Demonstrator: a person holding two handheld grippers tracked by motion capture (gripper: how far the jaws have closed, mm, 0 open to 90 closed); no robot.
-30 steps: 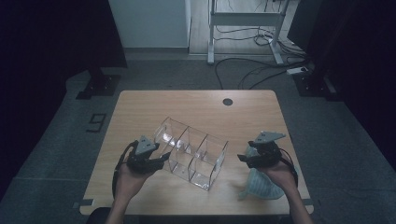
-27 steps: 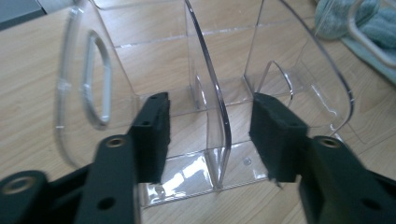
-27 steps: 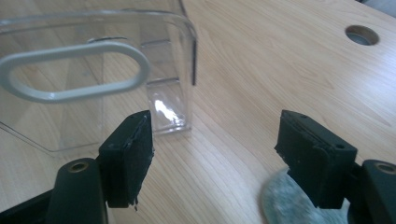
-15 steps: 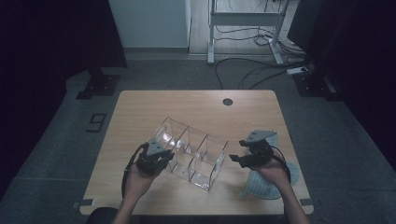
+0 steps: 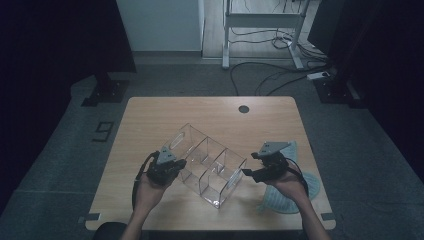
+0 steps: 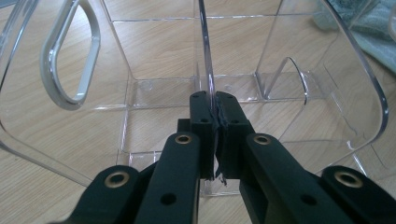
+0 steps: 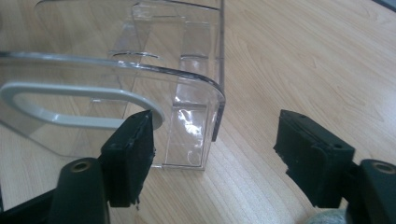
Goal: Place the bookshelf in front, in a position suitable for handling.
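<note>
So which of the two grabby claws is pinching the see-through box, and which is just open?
The left gripper pinches a wall of the clear organizer; its jaws just closed flat on it. The right gripper is open, its jaws wide apart around the organizer's corner.

Cloth (image 5: 290,192) partly under right hand (image 5: 286,181)

A lab-like recording room: bare wooden table (image 5: 210,115) on grey carpet, loose floor cables (image 5: 260,80), metal stand legs (image 5: 260,35).
</note>
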